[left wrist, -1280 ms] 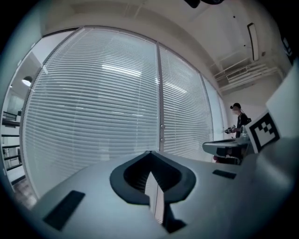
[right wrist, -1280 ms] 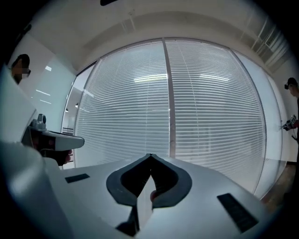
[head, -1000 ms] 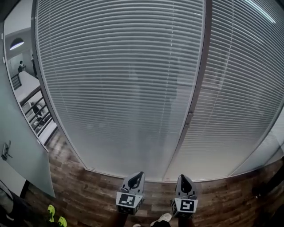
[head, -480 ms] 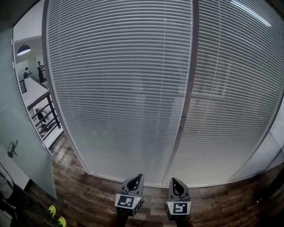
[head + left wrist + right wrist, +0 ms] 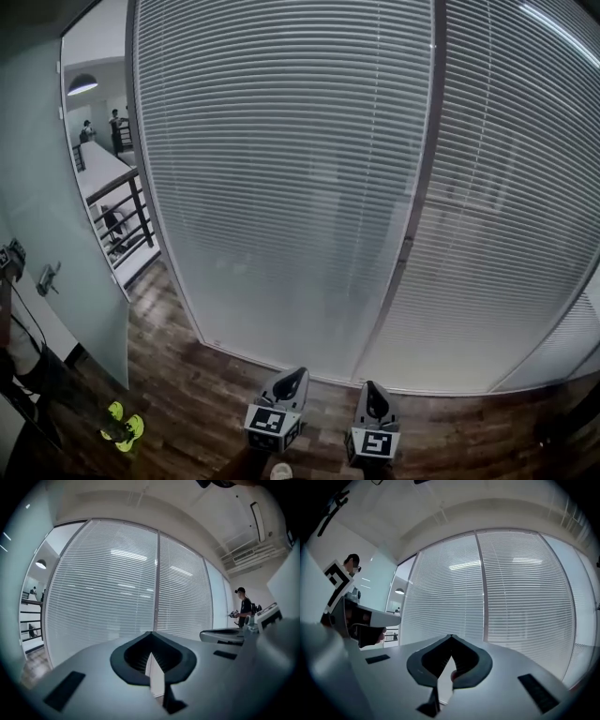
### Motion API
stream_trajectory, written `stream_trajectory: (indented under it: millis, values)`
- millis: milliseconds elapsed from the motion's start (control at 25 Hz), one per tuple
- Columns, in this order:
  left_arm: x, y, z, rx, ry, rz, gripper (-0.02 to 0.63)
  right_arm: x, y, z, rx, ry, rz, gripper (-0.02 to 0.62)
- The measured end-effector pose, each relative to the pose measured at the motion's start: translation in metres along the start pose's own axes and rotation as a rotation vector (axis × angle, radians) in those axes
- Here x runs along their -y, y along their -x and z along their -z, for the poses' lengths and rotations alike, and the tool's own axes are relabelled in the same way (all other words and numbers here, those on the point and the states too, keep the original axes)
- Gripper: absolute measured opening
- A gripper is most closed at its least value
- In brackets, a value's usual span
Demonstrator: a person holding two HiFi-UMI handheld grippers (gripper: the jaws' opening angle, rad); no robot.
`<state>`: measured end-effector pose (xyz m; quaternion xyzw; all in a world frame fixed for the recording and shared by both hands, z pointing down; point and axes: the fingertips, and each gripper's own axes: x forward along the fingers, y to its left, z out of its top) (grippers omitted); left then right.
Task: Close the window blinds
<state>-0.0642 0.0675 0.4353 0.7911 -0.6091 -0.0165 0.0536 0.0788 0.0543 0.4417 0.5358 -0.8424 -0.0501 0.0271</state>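
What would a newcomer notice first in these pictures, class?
The pale blinds fill nearly the whole head view, two wide panels parted by a dark upright post. At the bottom edge, the left gripper and right gripper point side by side at them, both shut and empty. Bright yellow-green shoes stand out on the dark wood floor at lower left.

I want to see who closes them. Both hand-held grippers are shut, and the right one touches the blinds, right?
No. The right hand-held gripper is shut but touches nothing: the right gripper view shows the blinds standing well ahead of it.
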Motion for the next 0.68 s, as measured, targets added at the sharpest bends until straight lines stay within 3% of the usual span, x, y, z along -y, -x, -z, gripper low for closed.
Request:
stream_trajectory:
  millis: [320, 520, 680]
  values:
    - [-0.018, 0.029, 0.018, -0.002, 0.016, -0.043, 0.000, -0.024, 0.008, 0.006, 0.019, 0.035, -0.033, 0.002]
    - [-0.018, 0.049, 0.021, 0.000, -0.004, -0.054, 0.000, -0.040, 0.023, -0.003, 0.063, 0.148, -0.008, 0.002]
    - [-0.019, 0.079, 0.022, 0.023, -0.016, -0.062, 0.000, -0.064, 0.040, 0.000, 0.068, 0.114, -0.018, 0.002]
